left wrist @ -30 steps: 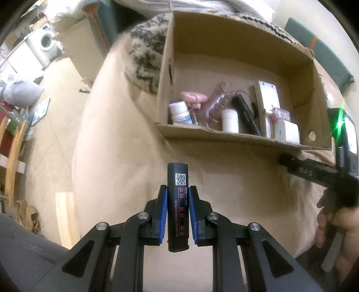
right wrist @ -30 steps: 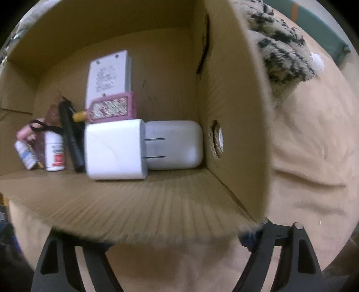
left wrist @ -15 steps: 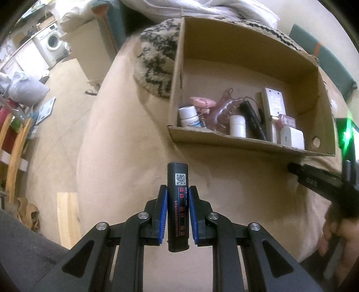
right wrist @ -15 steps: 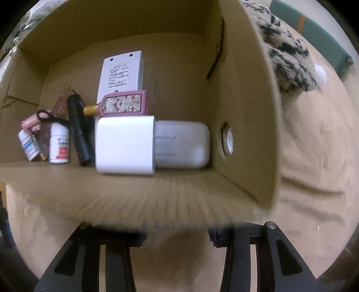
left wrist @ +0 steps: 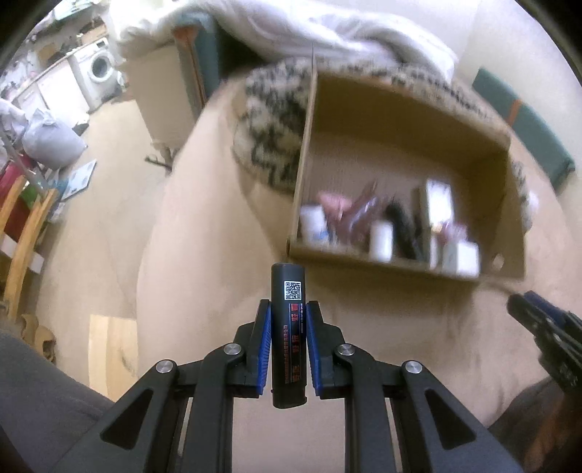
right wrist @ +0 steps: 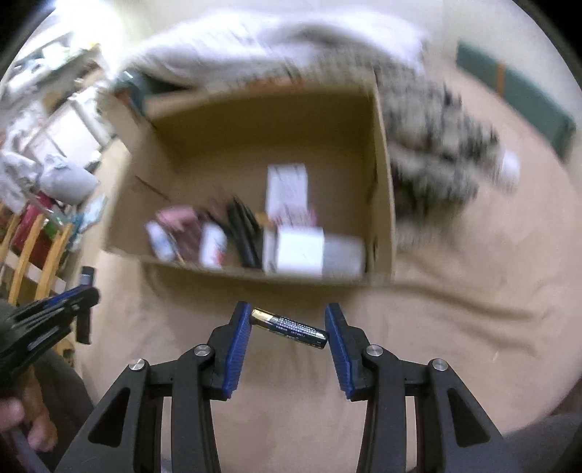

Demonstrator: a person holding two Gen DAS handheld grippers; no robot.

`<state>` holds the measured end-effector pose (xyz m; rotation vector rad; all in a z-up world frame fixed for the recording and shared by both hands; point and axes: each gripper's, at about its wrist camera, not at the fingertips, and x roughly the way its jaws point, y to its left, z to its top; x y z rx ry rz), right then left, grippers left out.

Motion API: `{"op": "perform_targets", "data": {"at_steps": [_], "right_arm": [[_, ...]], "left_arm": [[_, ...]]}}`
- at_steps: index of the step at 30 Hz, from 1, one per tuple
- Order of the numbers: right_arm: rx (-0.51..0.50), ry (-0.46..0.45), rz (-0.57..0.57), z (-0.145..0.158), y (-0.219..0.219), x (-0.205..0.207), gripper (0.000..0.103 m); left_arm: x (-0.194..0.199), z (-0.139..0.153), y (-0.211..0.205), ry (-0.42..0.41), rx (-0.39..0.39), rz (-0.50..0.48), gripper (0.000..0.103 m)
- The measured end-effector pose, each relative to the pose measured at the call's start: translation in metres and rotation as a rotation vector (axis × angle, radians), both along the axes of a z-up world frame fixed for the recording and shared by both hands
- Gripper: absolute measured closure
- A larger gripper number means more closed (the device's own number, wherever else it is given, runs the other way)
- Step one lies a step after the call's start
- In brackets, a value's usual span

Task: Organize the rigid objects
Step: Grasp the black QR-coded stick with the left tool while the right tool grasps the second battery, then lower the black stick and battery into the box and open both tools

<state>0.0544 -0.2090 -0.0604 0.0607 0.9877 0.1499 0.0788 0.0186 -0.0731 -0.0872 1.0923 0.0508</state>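
Observation:
My left gripper (left wrist: 289,309) is shut on a black cylinder (left wrist: 289,334) with a QR label, held upright above the beige cover. My right gripper (right wrist: 287,316) is shut on a small blue and gold battery (right wrist: 289,327), which lies crosswise with its ends against the blue pads. Beyond both stands an open cardboard box (left wrist: 400,120) (right wrist: 254,123). Inside, near its front wall, are a white charger (right wrist: 298,251), white bottles, a black pen-like stick and a white flat device. The right gripper (left wrist: 534,316) shows at the right edge of the left wrist view.
A black-and-white patterned cushion (left wrist: 269,120) leans against the box, with a white blanket (left wrist: 327,32) behind it. A green cushion (left wrist: 523,123) lies at the right. Left of the bed are the floor, a washing machine (left wrist: 98,69) and a wooden chair (left wrist: 25,225).
The right gripper has drawn back and up from the box's front wall and now has a battery between its pads. The left gripper rose a little; the box looks farther away.

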Motion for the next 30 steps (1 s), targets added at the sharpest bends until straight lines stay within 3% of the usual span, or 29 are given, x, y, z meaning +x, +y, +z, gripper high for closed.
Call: {"op": "perform_targets", "data": {"at_steps": [7, 14, 20, 30], "right_arm": [[0.075, -0.209, 0.004, 0.038, -0.011, 0.015, 0.059], [0.113, -0.311, -0.007, 0.069, -0.007, 0.052, 0.059], [0.122, -0.258, -0.008, 0.047, -0.005, 0.095, 0.059], [0.111, -0.032, -0.024, -0.016, -0.004, 0.118, 0.059]], "left_arm": [[0.012, 0.048, -0.003, -0.171, 0.023, 0.000, 0.087], [0.050, 0.087, -0.011, -0.275, 0.007, -0.038, 0.087], [0.092, 0.083, -0.030, -0.281, 0.049, -0.065, 0.087], [0.113, 0.008, -0.051, -0.203, 0.091, -0.138, 0.087]]}}
